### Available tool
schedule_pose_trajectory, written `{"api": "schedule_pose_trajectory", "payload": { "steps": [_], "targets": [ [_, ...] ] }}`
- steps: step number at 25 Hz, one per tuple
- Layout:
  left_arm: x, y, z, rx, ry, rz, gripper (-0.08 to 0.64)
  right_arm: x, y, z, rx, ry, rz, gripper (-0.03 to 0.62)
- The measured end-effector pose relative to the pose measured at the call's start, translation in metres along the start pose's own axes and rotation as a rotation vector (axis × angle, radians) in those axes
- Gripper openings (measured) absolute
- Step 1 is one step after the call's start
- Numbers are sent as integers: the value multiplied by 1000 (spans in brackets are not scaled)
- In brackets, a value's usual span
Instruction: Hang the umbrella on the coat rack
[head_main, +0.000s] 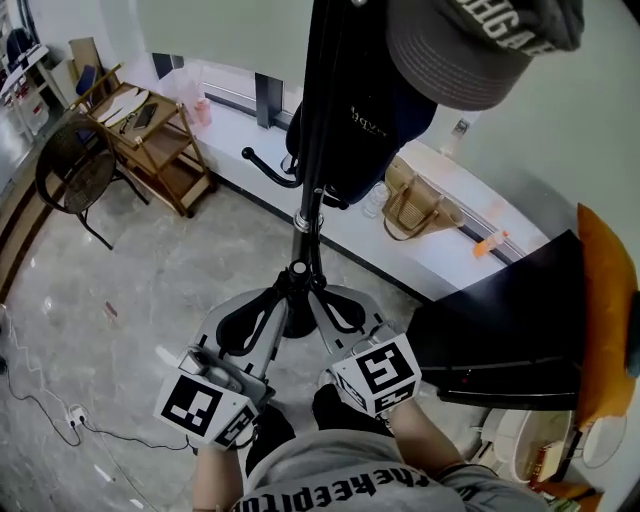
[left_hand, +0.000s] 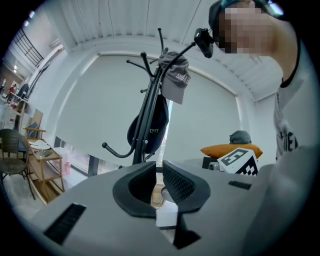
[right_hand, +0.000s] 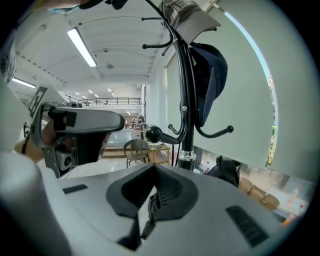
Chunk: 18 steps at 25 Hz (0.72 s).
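The coat rack (head_main: 312, 205) rises at 12 o'clock from the two grippers, its black pole running up the middle of the head view. A grey cap (head_main: 455, 50) with white lettering sits on an upper hook at 1 o'clock. Just below it, against the pole, hangs a loose dark-navy bundle with white print. This looks to be the umbrella (head_main: 380, 130), though the frames do not make that certain.

The right gripper (right_hand: 152, 167) points towards the pole with its pads pressed together, pinching a thin black strap (right_hand: 149, 211). The strap's loose end dangles below the pads. What the strap belongs to cannot be told.

The left gripper (left_hand: 160, 166) is held level beside it at 9 o'clock. Its pads are slightly spread, leaving a narrow gap with nothing in it.

In the head view both grippers' tips come together near the rack's foot. A low hook (head_main: 265, 165) with a ball tip curls out from the pole at 10 o'clock.

Further out at 10 o'clock stand a wooden shelf trolley (head_main: 160, 145) and a dark chair (head_main: 72, 178) on the marbled floor (head_main: 130, 300). A tan bag (head_main: 415, 208) lies on the white sill at 1 o'clock, and an orange cushion (head_main: 606, 310) sits at 3 o'clock.
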<state>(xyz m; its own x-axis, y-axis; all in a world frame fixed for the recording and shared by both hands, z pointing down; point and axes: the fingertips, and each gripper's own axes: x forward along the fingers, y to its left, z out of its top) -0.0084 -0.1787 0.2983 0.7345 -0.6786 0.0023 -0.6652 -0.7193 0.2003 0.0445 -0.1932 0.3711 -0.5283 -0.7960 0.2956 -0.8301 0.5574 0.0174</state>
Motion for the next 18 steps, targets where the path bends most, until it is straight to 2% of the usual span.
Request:
{"api": "schedule_pose_trajectory", "payload": {
  "steps": [5,18],
  "targets": [
    [-5,-3,6,11,3,-52,51,-10,8,7,51,-24,-27,11],
    [-16,-14,13,28,7,-183,51,-36,27,33,64,-100,-136,11]
  ]
}}
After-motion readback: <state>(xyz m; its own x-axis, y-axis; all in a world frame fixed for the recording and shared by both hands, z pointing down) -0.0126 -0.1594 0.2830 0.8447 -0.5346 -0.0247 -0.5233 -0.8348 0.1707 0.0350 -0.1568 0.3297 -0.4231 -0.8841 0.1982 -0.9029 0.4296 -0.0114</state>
